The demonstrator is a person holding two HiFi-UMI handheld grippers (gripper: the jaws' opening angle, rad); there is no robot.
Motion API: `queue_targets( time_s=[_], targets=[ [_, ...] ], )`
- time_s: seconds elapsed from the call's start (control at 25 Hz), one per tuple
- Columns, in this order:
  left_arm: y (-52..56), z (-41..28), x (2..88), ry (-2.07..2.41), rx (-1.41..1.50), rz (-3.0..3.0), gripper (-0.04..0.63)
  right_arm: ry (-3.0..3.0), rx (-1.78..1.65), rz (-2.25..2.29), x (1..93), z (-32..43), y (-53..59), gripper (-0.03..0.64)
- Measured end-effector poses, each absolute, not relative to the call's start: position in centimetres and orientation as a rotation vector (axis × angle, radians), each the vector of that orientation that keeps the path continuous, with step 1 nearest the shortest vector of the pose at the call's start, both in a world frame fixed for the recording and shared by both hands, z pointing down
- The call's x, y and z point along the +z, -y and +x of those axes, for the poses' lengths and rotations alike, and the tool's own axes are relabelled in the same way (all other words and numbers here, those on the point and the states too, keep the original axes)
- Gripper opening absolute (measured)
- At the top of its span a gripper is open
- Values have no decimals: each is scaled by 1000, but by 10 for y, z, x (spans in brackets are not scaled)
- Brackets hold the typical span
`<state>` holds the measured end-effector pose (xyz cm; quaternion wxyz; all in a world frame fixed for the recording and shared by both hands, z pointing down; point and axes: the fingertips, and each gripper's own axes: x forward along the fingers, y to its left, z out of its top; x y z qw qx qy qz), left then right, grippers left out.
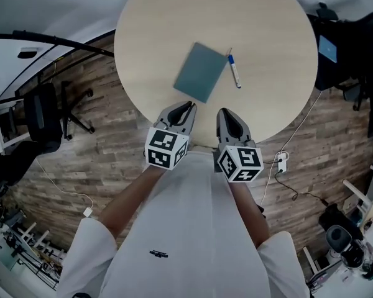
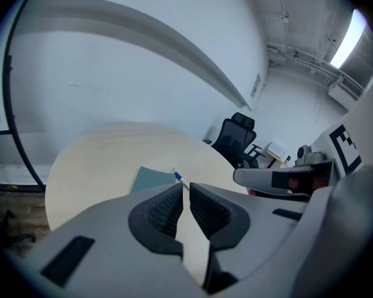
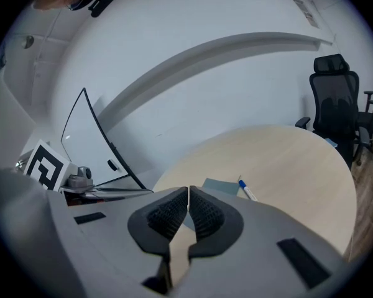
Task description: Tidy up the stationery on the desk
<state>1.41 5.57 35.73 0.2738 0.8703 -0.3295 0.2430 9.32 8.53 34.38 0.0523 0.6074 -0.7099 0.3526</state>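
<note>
Head view: notebook (image 1: pixel 201 72) lying on tabletop (image 1: pixel 149 36) centre, pen (image 1: pixel 234 71) just beside at 3 o'clock. Left gripper (image 1: pixel 188 107), right gripper (image 1: pixel 224 112) hovering at 6 o'clock edge, jaws pinched together, empty. Risk: pen rolling if nudged.

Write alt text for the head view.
A teal notebook and a pen lie side by side on a round wooden table. At its near edge, the person holds the left gripper and right gripper, both shut and empty.

notebook (image 1: pixel 201 72) grey-blue | pen (image 1: pixel 234 71) white, blue cap | table (image 1: pixel 149 36) pale wood
</note>
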Motion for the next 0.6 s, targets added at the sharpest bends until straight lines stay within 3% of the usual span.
queue_targets(
  time_s=[0.52, 0.6],
  targets=[
    [16, 4, 437, 995, 735, 2242, 49, 2067, 1264, 1719, 433, 102, -21, 37],
    [22, 5, 451, 974, 742, 2227, 80, 2034, 1309, 1716, 450, 102, -15, 40]
  ],
)
